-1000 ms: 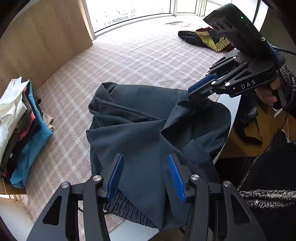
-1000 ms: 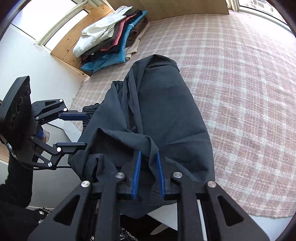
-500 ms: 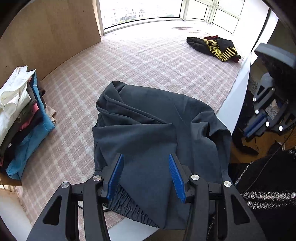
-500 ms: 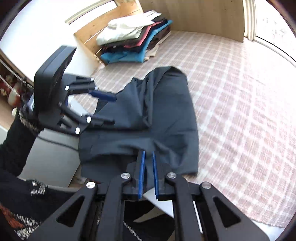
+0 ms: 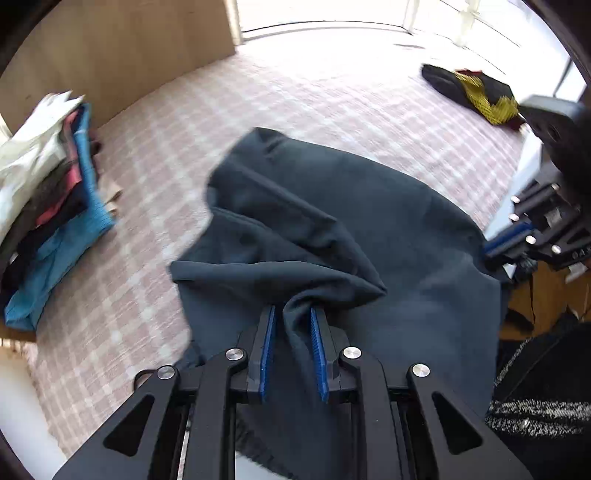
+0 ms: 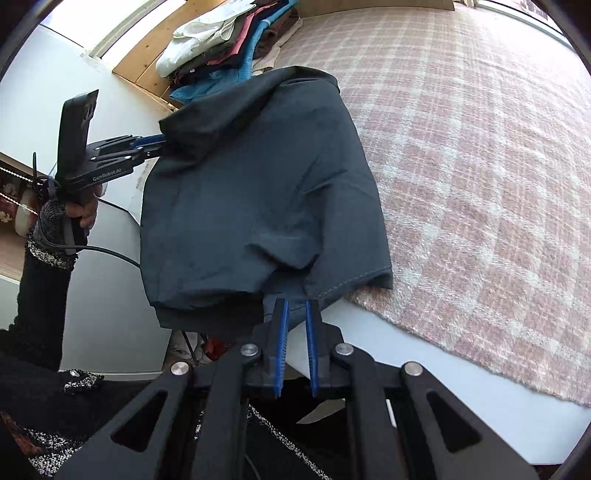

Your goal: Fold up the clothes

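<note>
dark garment (image 5: pixel 369 229) bunched between left fingers (image 5: pixel 266 343)

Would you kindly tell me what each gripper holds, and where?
Both hold the dark garment: left gripper pinches a bunched fold, right gripper its hem edge.

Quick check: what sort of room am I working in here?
Probably a home, likely a bedroom: a pink plaid blanket over a bed-like surface, a stack of folded clothes by a wooden panel, and big windows.
</note>
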Motion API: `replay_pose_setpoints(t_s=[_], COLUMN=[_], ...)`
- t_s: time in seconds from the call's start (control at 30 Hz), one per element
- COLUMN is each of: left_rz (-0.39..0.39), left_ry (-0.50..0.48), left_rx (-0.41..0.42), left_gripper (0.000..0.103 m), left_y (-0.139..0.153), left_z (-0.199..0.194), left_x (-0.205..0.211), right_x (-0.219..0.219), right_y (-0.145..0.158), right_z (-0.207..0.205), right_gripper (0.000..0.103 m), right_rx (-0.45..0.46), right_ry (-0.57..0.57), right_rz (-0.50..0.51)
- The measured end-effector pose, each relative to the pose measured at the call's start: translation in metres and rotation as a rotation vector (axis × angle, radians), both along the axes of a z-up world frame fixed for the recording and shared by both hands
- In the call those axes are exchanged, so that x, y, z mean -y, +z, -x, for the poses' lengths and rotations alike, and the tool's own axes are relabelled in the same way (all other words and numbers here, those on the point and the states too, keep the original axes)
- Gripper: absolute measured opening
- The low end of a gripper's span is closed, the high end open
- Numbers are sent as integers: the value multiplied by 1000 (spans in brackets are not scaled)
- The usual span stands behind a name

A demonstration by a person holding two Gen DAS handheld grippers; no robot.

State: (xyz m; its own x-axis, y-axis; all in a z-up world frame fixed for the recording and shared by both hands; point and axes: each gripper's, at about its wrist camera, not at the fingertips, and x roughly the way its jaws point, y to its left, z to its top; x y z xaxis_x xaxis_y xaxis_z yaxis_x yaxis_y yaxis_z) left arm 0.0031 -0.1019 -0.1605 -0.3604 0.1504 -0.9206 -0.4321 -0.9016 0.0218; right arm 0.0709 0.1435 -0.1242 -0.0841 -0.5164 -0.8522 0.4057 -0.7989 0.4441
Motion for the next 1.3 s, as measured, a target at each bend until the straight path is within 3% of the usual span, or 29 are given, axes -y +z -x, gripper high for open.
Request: replay_pose_setpoints(t_s=[0.1,0.17,0.23,0.4,0.47,0.53,0.63,0.7,0.73,0.8,0.83,0.87,0.93,1.03,1.2,1.3], left_rz=[-3,42,27,-49,-64,-26,195,120,74,-13,-21,-3,47,-3,-47,-50], left_ry=[156,188,186,-24,-122,-158,2,79,58,-22,-60,-86,-94,-74,-92,-107], left_rx=[-50,-94,-116,-118,-83,-30,-8,9,10,6,11,22,55,92,88,75], left_gripper=[41,42,43,48,50,51,47,46,46,49,50,50,50,53,59,58], left_y=[24,36,46,47,34,9,-25,-19,-13,-1,-1,-5,-23,-38,-39,-34], left_z=[-9,-14,-17,-15,-11,0,29,36,33,23,19,18,20,24,24,22], left_x=[49,57,54,-10,-36,-47,-25,-7,-7,-13,-17,-21,-22,-13,-10,-11], right_x=[11,21,22,6,8,22,51,66,72,75,73,65,47,4,-13,-13], right_y=[6,1,-6,7,11,11,11,5,0,-11,-15,-15,-14,6,-4,22], right_z=[11,23,28,1,-17,-28,-40,-44,-44,-42,-40,-39,-39,-55,-63,-57], right_gripper=[19,20,20,22,37,38,38,38,38,36,16,3,3,3,4,4], right_rx=[-45,-42,-8,-37,-53,-87,-177,-228,-251,-274,-274,-262,-238,-213,-78,-113], right_ry=[12,19,9,-2,-2,30,79,111,119,111,96,61,-13,-201,-294,-283], right_rz=[-9,-12,-16,-46,-70,-98,-188,-271,-317,-399,-416,-403,-372,-247,-243,-227])
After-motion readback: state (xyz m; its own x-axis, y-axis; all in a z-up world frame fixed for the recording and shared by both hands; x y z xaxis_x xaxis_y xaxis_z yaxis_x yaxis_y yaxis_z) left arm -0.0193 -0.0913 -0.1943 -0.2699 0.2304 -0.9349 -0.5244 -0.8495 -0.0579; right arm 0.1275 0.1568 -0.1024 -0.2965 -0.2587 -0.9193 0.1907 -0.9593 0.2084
